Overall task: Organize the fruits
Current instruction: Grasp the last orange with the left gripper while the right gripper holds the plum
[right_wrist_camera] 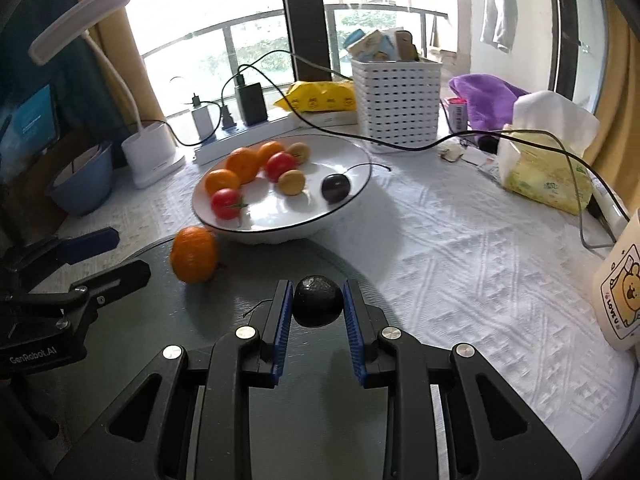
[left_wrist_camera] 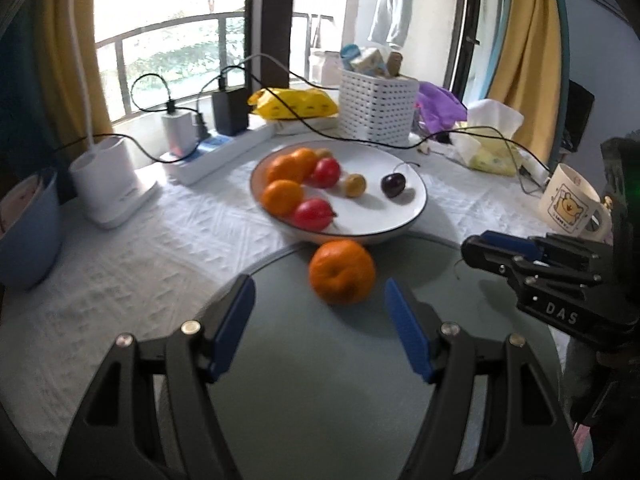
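A white plate (left_wrist_camera: pixel 414 216) (right_wrist_camera: pixel 362 168) holds several oranges, two red tomatoes, small yellow-brown fruits and a dark cherry (left_wrist_camera: pixel 393 185) (right_wrist_camera: pixel 335 187). A loose orange (left_wrist_camera: pixel 342 272) (right_wrist_camera: pixel 194 254) lies on the grey round mat (left_wrist_camera: pixel 320 368) (right_wrist_camera: pixel 160 312), just in front of the plate. My left gripper (left_wrist_camera: pixel 319 282) (right_wrist_camera: pixel 120 254) is open, its blue pads (left_wrist_camera: pixel 236 320) apart from the orange, which sits just beyond the tips. My right gripper (right_wrist_camera: pixel 317 286) (left_wrist_camera: pixel 480 246) is shut on another dark cherry (right_wrist_camera: pixel 319 300), held above the mat.
Behind the plate stand a white slotted basket (left_wrist_camera: pixel 376 108) (right_wrist_camera: pixel 396 100), a power strip with chargers (left_wrist_camera: pixel 216 148), and cables. A lamp base (left_wrist_camera: pixel 106 184), a blue bowl (left_wrist_camera: pixel 28 220), a tissue pack (right_wrist_camera: pixel 544 164) and a bear mug (left_wrist_camera: pixel 568 204) (right_wrist_camera: pixel 620 296) ring the white cloth.
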{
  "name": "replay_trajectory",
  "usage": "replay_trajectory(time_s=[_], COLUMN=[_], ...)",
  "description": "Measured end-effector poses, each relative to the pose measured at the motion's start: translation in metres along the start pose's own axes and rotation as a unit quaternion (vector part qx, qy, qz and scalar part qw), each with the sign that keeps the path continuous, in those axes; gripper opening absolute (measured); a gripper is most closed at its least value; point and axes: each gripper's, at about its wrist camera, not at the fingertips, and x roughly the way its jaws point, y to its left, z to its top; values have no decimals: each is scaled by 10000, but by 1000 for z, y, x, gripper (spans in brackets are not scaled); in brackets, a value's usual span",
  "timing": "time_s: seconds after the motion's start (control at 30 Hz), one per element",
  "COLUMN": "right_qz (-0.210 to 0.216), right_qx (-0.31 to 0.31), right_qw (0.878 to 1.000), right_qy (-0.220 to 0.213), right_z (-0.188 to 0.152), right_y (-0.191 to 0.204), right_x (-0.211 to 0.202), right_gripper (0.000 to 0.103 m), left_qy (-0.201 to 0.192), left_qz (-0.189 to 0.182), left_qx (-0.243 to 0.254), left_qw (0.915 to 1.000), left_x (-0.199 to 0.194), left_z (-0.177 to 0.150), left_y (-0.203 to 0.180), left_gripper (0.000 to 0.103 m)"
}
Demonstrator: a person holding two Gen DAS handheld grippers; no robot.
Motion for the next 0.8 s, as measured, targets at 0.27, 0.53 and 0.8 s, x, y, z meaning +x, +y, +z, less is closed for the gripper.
replay_trajectory(time_s=[0.27, 0.53, 0.8], right_qz=[51, 58, -20], right_qx=[66, 16, -12], right_qw=[10000, 10000, 10000], right_qy=[-32, -46, -78], right_z=[2, 2, 1], right_y=[-13, -13, -9], right_x=[2, 0, -8], right_gripper=[28, 28, 28], left_qy=[246, 356, 326], left_qz=[42, -323, -276], left_qx=[39, 153, 244], left_qw=[9997, 9987, 9988], left_x=[29, 41, 30], left_z=[7, 13, 8], left_y=[0, -7, -11], left_gripper=[69, 45, 44])
